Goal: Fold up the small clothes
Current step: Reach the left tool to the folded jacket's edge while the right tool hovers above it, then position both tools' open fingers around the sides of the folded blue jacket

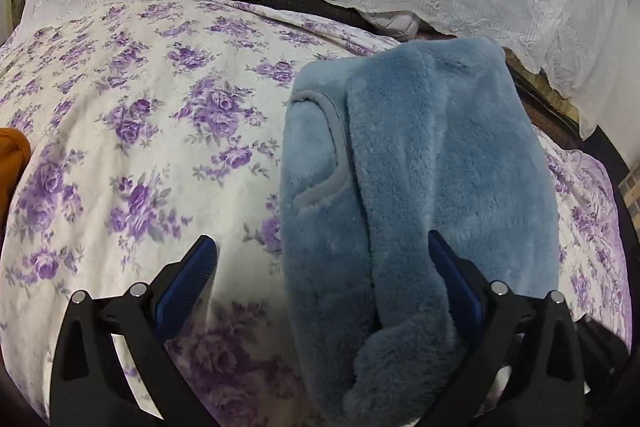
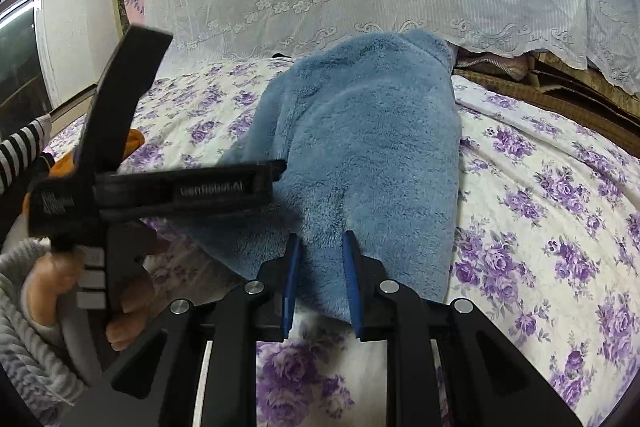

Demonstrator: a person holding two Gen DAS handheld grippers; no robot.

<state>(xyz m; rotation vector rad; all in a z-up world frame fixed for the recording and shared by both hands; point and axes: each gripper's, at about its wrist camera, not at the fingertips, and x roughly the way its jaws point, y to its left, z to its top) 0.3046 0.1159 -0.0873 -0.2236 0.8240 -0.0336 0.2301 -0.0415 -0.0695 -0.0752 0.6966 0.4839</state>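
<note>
Fleece [image 1: 420, 163], blue, lying on the bed [image 1: 140, 147] as a long narrow bundle, running from six toward one o'clock in the left view. Already doubled lengthwise, judging by the piped edge tucked at ten o'clock of the bundle; not yet folded crosswise. Left gripper [image 1: 322, 267] spread wide, nothing pinched, one pad brushing the bundle's right flank. Further right, right gripper [image 2: 320, 281] clamped on the near edge of the fleece at six o'clock. Probably left: shortening the bundle end to end. Orange cloth [image 2: 134, 141] waiting at nine o'clock.
</note>
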